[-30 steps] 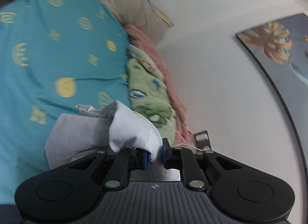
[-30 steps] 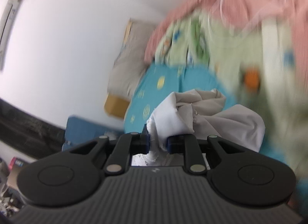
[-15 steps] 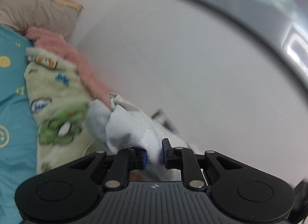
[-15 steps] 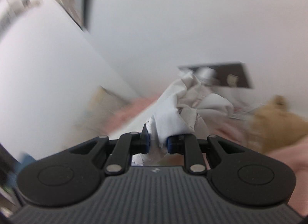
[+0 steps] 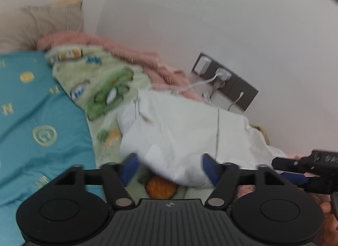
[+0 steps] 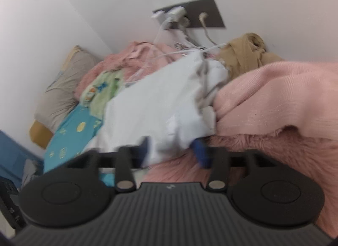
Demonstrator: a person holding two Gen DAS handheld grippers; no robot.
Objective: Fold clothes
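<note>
A white garment (image 5: 181,131) lies in a loose heap on the bedding by the wall; it also shows in the right wrist view (image 6: 154,106). My left gripper (image 5: 169,168) is open, its blue-padded fingers apart on either side of the garment's near edge. My right gripper (image 6: 173,150) is open too, with the garment's near edge between its fingers. The right gripper's tip (image 5: 295,174) shows at the right edge of the left wrist view.
A green cartoon blanket (image 5: 101,85), a pink fluffy blanket (image 6: 274,102) and a teal sheet (image 5: 31,108) cover the bed. A beige pillow (image 5: 42,21) lies at the head. A wall socket panel (image 6: 198,13) with plugged cables and a tan garment (image 6: 245,53) sit behind.
Both grippers were shut on the white garment and swung it toward the wall side of the bed. Now both have opened and the garment lies on the blankets.
</note>
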